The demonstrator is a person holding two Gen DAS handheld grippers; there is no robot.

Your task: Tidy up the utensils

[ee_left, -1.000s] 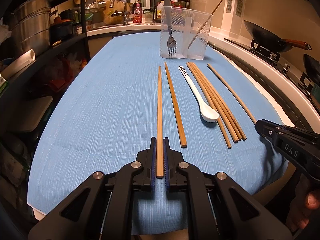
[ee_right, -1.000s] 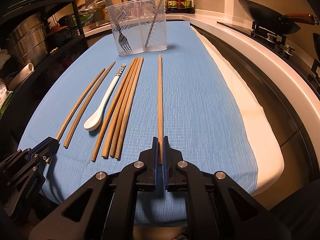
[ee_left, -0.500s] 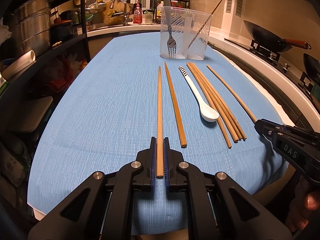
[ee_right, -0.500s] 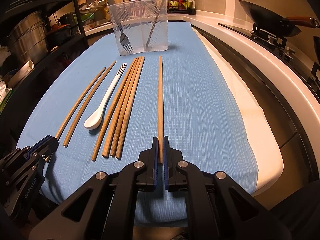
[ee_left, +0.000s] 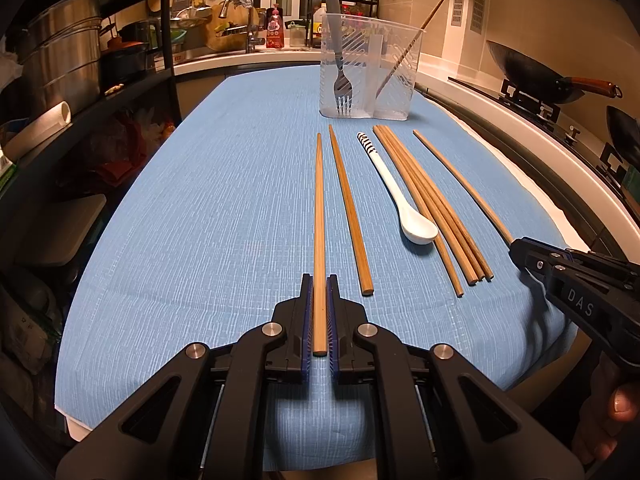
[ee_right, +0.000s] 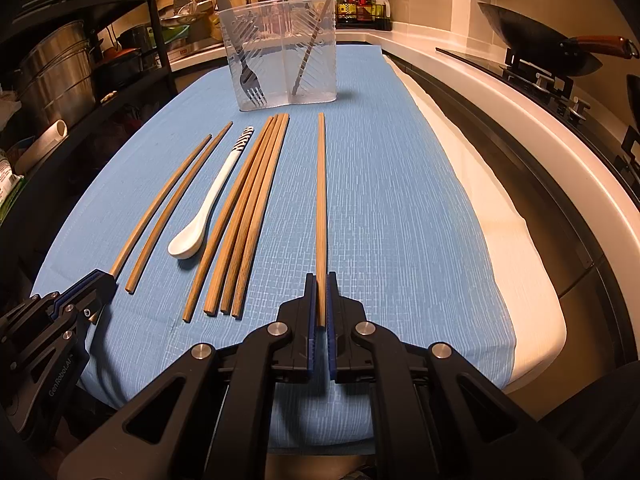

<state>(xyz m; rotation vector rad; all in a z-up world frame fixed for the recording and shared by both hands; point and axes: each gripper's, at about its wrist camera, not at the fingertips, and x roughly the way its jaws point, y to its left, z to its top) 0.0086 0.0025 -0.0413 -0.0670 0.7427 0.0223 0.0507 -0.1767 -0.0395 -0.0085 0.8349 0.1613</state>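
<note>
A white spoon point(ee_left: 402, 204) with a black-striped handle lies among tan wooden chopsticks point(ee_left: 430, 208) on the blue woven cloth point(ee_left: 224, 216).

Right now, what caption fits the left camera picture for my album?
Left gripper pinches a wooden chopstick on the blue cloth, facing the clear holder.

A home kitchen: wok point(ee_left: 532, 80) on a stove, sink tap point(ee_left: 236, 4), stacked steel pots point(ee_left: 64, 52)
</note>
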